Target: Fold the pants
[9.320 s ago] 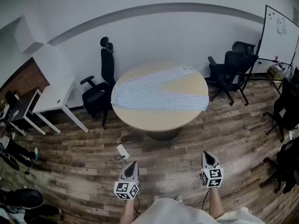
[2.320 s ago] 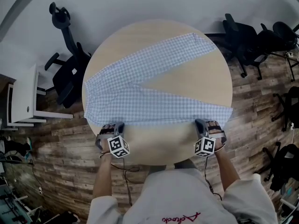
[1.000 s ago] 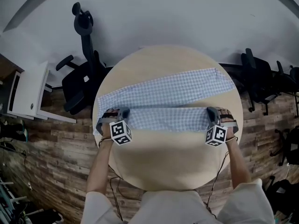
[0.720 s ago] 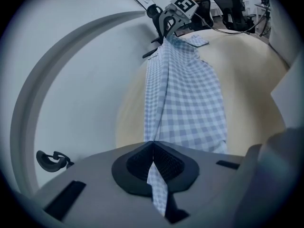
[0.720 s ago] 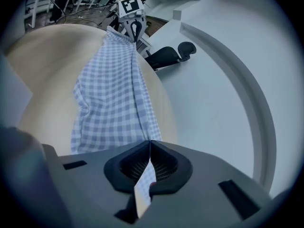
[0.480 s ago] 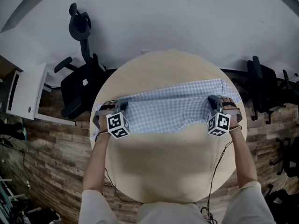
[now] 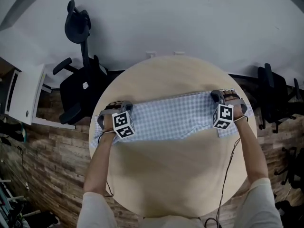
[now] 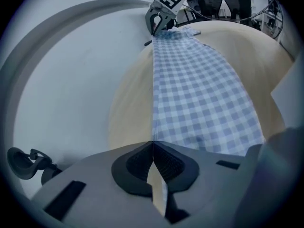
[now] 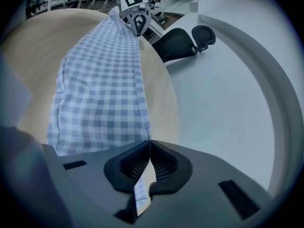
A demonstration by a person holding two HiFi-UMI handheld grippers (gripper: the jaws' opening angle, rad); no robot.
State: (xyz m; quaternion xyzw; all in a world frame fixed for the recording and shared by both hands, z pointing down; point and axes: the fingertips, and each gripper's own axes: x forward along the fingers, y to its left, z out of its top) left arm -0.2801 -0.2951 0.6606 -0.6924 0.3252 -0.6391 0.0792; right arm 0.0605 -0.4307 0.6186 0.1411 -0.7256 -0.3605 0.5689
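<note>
The blue-and-white checked pants [image 7: 171,119] lie across the round wooden table [image 7: 180,184] as one band, one leg folded over the other. My left gripper [image 7: 124,106] is shut on the cloth's far edge at the left end. At the right end my right gripper [image 7: 216,95] is shut on the same edge. In the left gripper view the pants [image 8: 199,89] run from my left gripper [image 8: 153,144] to the right gripper [image 8: 156,25], with cloth pinched between the pads. The right gripper view shows the pants [image 9: 104,80] stretched from my right gripper [image 9: 149,144] to the left gripper [image 9: 137,27].
A black office chair [image 7: 80,80] stands behind the table at the left, beside a white desk [image 7: 23,96]. Another black chair [image 7: 273,99] is at the right. A white wall runs just beyond the table's far edge. Cables hang from both grippers.
Both grippers have carried the near leg's edge away from me, across the table and onto the far leg. The pants went from a spread V to a single folded band.
</note>
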